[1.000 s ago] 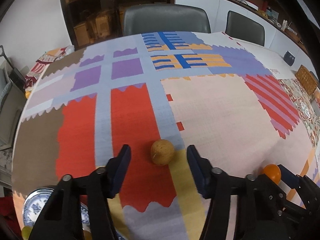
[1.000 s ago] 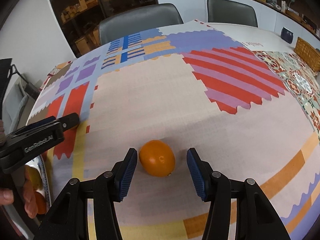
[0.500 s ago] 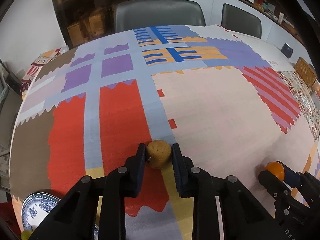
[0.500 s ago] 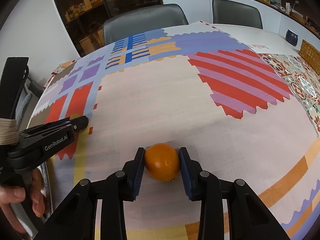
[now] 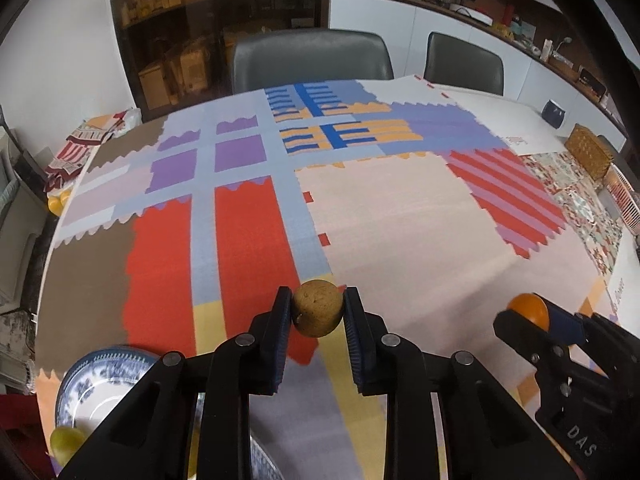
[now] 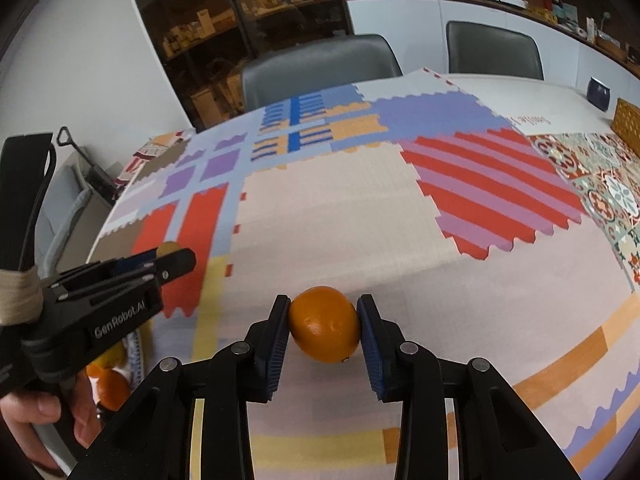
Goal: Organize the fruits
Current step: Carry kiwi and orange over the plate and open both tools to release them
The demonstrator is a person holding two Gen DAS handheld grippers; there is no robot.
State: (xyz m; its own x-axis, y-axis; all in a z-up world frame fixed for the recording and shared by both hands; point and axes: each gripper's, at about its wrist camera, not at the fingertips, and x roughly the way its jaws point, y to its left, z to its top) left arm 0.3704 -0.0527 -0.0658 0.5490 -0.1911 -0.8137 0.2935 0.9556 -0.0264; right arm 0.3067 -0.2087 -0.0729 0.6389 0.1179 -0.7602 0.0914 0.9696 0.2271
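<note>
we saw the tabletop (image 5: 400, 216) covered by a patchwork-printed cloth (image 5: 248, 240); a blue-and-white plate (image 5: 100, 384) sat at its near left edge, a woven basket (image 5: 590, 152) and dark cup (image 5: 554, 113) far right.

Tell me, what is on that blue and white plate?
On the plate sits a yellow-green fruit at its near edge; the right view shows an orange fruit there too. The black gripper arms cover the rest.

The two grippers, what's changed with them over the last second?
Both closed on fruit. The left gripper, open around the brown fruit a second ago, now clamps it. The right gripper has closed on the orange. Both fruits look slightly raised off the tablecloth. The blue plate stayed at lower left.
</note>
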